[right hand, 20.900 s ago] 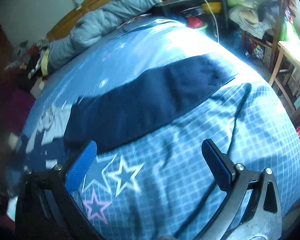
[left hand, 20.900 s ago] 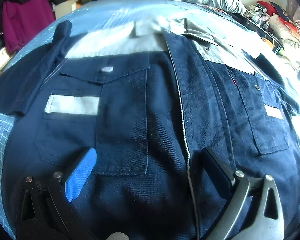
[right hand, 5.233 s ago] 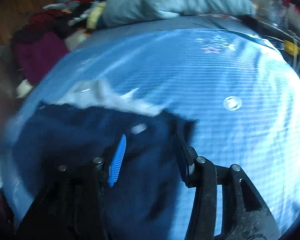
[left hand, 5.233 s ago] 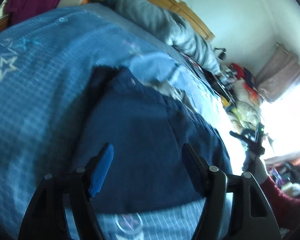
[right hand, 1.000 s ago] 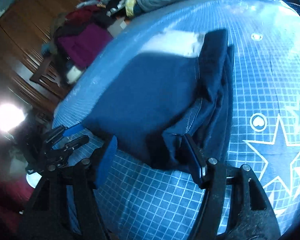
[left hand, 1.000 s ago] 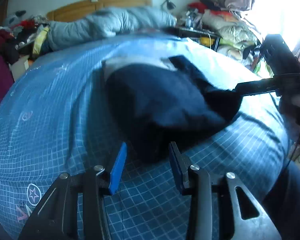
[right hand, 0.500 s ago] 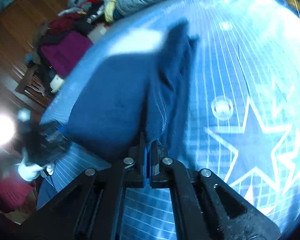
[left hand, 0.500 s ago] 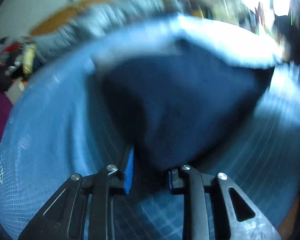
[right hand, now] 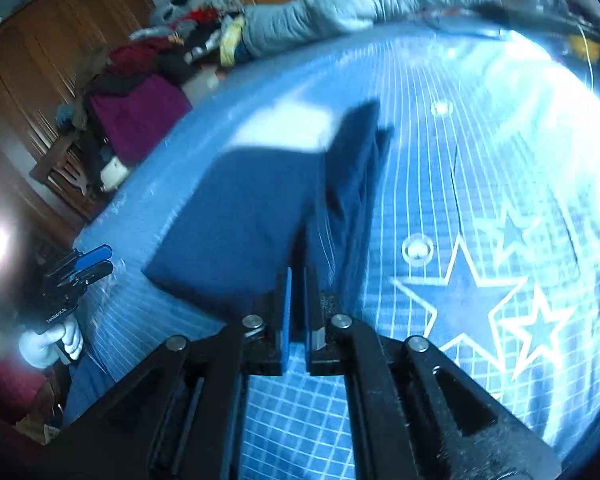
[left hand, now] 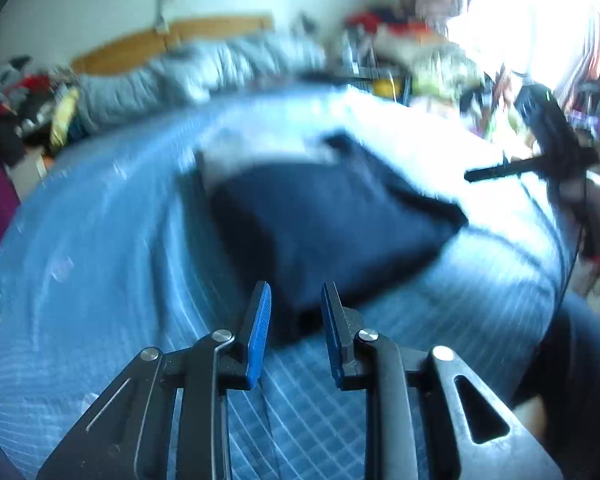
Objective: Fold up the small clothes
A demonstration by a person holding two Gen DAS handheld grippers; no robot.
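Both tongs worked: my right tongs [right hand: 296,280] pinched the navy shirt [right hand: 252,216]; my left tongs [left hand: 295,300] gaped slightly, empty.

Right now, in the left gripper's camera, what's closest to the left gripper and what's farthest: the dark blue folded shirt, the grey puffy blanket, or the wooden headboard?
1. Dark blue folded shirt: just ahead of the left gripper, mid-bed.
2. Grey puffy blanket: farther back, across the head of the bed.
3. Wooden headboard: behind the blanket, against the wall.
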